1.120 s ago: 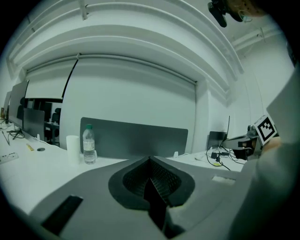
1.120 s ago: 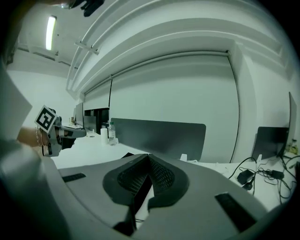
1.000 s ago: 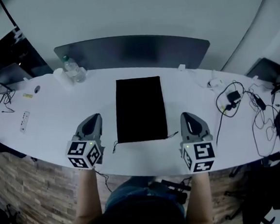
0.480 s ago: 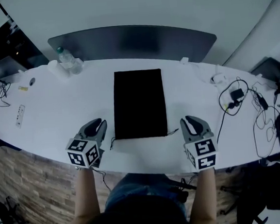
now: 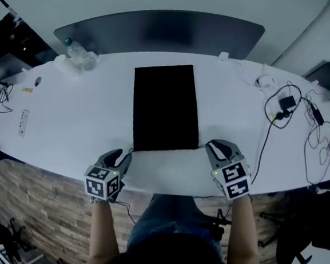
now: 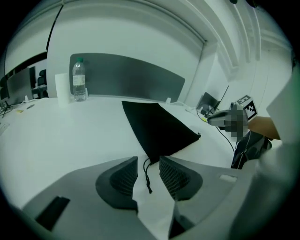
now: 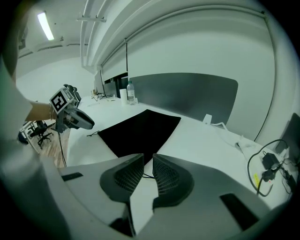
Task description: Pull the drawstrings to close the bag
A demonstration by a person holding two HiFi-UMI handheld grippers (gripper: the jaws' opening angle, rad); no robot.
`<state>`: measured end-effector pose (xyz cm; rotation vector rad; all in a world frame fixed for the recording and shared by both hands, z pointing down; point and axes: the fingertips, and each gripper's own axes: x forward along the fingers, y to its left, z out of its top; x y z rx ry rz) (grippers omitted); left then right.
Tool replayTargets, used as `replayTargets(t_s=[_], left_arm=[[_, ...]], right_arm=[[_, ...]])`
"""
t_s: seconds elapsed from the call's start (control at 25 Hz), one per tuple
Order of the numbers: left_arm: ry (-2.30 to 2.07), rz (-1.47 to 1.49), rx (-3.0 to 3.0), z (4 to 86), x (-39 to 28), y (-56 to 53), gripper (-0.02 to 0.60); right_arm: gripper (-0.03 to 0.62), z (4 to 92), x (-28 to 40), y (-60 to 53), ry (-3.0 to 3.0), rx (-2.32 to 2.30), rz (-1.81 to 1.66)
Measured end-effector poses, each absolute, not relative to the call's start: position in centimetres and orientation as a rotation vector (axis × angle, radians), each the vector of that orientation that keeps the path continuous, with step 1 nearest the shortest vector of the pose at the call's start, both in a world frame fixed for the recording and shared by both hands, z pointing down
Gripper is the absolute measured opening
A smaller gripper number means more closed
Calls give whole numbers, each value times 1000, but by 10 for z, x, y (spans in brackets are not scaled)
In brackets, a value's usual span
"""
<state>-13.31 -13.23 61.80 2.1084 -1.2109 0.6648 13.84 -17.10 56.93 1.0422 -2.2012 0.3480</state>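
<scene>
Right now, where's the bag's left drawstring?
Left gripper view: the thin black drawstring leaves the flat black fabric bag's near corner and lies inside the left gripper, whose jaws have just been opening.

The head view looks steeply down on the table (image 5: pixel 66 120) from its near edge. Both gripper views sit low there, facing across; all share the bag (image 5: pixel 164 108).

I count one black drawstring bag (image 5: pixel 164 108), two drawstrings (image 6: pixel 146 176) (image 7: pixel 146 176), one water bottle (image 5: pixel 76 52), one table (image 5: pixel 66 120), and my two hand-held grippers (image 5: pixel 123 156) (image 5: pixel 209 146).
</scene>
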Motion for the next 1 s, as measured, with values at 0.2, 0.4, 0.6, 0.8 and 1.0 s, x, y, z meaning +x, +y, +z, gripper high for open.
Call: replayTargets(t_s=[0.2,0.4,0.6,0.8,1.0], left_arm=[[-1174,807,2059,649,-131,-118,149],[-1210,998,2023,662,-131,-115,140],[-1150,1037,1991,663,-129,-115,72],[-1111,1050,1993,664,-121,-113,18],[-1069,1066,1985,666,-120,-112,18]], right_arm=[[48,587,128,-158,-2198,962,364],[51,600,132,-150,-2167,919,363],[85,607,145,-158,-2121,823,276],[143,628,150,-163,-2060,520,138],[150,654,150,-169,-1948,227,26]])
